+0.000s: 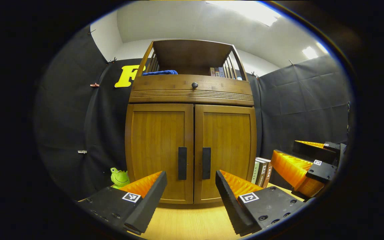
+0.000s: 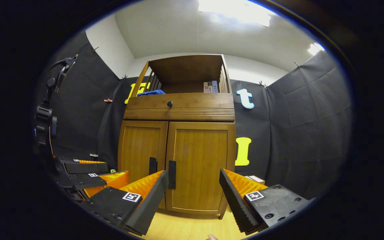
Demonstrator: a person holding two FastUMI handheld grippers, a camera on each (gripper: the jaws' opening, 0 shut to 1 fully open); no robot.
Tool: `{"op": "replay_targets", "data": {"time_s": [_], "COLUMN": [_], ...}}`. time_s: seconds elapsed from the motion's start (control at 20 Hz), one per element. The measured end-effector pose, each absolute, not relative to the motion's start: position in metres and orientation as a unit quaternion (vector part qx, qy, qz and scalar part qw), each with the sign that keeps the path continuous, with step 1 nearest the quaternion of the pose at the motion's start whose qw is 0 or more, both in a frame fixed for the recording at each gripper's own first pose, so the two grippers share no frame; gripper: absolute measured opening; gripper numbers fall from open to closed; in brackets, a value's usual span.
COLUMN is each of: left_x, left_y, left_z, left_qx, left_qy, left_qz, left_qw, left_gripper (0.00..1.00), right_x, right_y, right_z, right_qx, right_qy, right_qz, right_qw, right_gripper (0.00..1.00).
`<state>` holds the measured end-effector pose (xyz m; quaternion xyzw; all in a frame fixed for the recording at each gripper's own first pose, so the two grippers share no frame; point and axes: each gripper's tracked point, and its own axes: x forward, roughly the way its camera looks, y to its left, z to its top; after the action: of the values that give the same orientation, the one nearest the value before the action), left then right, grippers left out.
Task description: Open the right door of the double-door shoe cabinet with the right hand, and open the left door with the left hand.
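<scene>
On table: shoe cabinet (image 1: 192,150), both doors closed; both tools (image 1: 191,193) (image 2: 193,195) released.

- The shoe cabinet (image 1: 192,93) is seen to be made of warm brown wood with visible grain and a soft satin sheen.
- Its two door handles (image 1: 182,163) are finished in matt black.
- The drawer knob (image 1: 194,85) appears dark and slightly glossy.
- The left gripper (image 1: 191,186) is formed of matt black plastic, its inner faces lined with ribbed orange material.
- The floor (image 1: 192,221) is laid in pale, smooth wood.
- The frog toy (image 1: 120,177) looks plush.
</scene>
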<state>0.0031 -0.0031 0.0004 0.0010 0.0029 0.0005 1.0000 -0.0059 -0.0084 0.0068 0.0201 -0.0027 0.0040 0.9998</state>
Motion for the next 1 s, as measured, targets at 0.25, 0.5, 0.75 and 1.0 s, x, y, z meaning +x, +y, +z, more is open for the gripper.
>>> {"op": "replay_targets", "data": {"time_s": [0.25, 0.5, 0.75, 1.0], "left_x": [0.004, 0.003, -0.005, -0.022], "left_y": [-0.004, 0.001, 0.012, 0.027], "left_z": [-0.003, -0.001, -0.003, -0.002], "left_qx": [0.002, -0.003, -0.007, -0.004], "left_qy": [0.007, 0.005, 0.003, -0.001], "left_qz": [0.001, 0.002, -0.002, -0.008], "left_qw": [1.0, 1.0, 1.0, 1.0], "left_gripper": [0.87, 0.92, 0.92, 0.92], "right_x": [-0.005, -0.004, 0.005, 0.024], "right_y": [-0.009, -0.007, 0.006, 0.027], "right_z": [0.003, 0.001, -0.004, -0.006], "right_qx": [0.021, 0.019, 0.027, 0.031], "right_qy": [0.002, 0.005, 0.009, -0.001], "right_qz": [0.004, 0.007, 0.012, 0.017], "right_qw": [1.0, 1.0, 1.0, 0.999], "right_gripper": [0.97, 0.95, 0.97, 0.97]}}
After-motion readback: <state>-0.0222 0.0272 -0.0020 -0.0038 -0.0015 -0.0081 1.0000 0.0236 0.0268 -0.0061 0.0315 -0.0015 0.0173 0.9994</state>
